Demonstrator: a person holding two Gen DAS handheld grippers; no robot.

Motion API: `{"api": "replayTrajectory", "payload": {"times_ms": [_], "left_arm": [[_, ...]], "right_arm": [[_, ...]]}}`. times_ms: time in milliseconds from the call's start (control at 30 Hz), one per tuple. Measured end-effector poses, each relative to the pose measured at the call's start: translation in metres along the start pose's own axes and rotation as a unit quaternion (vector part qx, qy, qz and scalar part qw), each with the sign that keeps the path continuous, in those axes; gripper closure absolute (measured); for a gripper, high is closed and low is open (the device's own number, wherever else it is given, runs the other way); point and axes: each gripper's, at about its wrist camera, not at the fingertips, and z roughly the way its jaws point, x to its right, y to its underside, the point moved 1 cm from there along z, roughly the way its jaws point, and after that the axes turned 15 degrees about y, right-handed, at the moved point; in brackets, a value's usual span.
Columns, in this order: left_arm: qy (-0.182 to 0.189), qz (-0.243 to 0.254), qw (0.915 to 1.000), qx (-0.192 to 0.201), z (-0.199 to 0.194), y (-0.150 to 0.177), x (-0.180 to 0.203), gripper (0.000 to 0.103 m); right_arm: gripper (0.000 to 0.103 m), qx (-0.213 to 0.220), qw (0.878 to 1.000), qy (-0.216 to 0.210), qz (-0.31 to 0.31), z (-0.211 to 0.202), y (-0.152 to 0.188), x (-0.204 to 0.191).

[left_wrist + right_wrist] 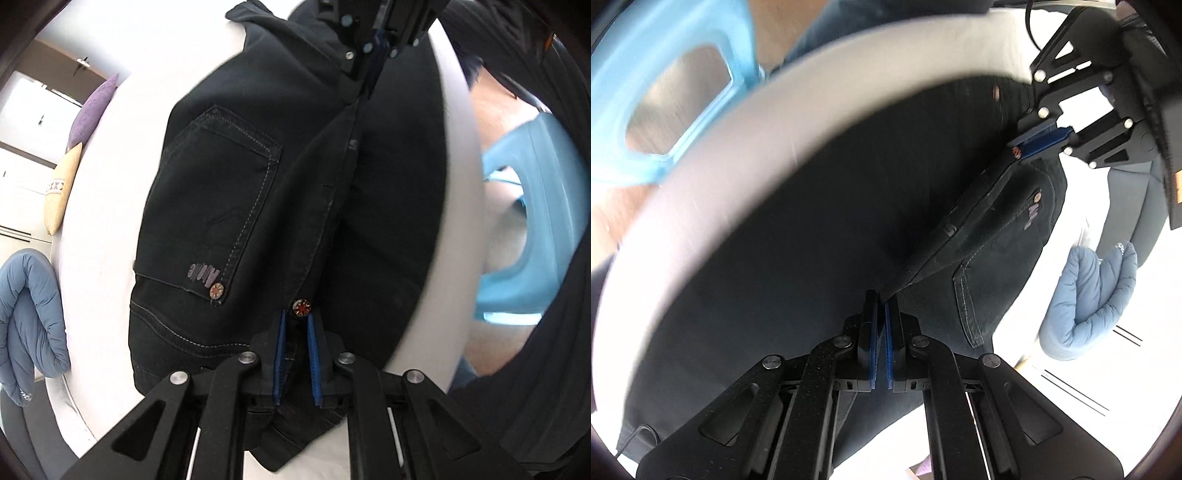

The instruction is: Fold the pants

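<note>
Black pants (258,206) lie on a white surface (110,295), with a stitched back pocket and metal buttons showing. My left gripper (297,325) is shut on the waistband edge near a button. My right gripper (373,70) is at the top of the left wrist view, shut on the same raised edge further along. In the right wrist view my right gripper (881,302) pinches the pants (798,258) edge, and my left gripper (1034,146) holds it at the upper right. The edge between them is lifted and taut.
A folded blue quilt (29,317) lies at the left, also in the right wrist view (1086,302). A purple cushion (94,110) and a beige cushion (61,192) sit beyond. A light blue plastic stool (535,206) stands past the surface's edge.
</note>
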Motion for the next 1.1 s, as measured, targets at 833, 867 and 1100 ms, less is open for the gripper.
{"api": "replayTrajectory", "payload": {"times_ms": [833, 867, 1100], "left_arm": [[-0.013, -0.096, 0.9950, 0.024, 0.003, 0.057, 0.032, 0.098], [-0.012, -0.099, 0.9947, 0.024, 0.003, 0.058, 0.033, 0.098], [-0.026, -0.111, 0.9935, 0.004, 0.011, 0.068, 0.040, 0.098]], "right_arm": [[0.101, -0.016, 0.995, -0.012, 0.099, -0.022, -0.050, -0.001], [0.101, -0.017, 0.994, -0.012, 0.106, -0.022, -0.049, -0.001], [0.100, -0.033, 0.992, 0.010, 0.118, -0.013, -0.054, -0.010]]}}
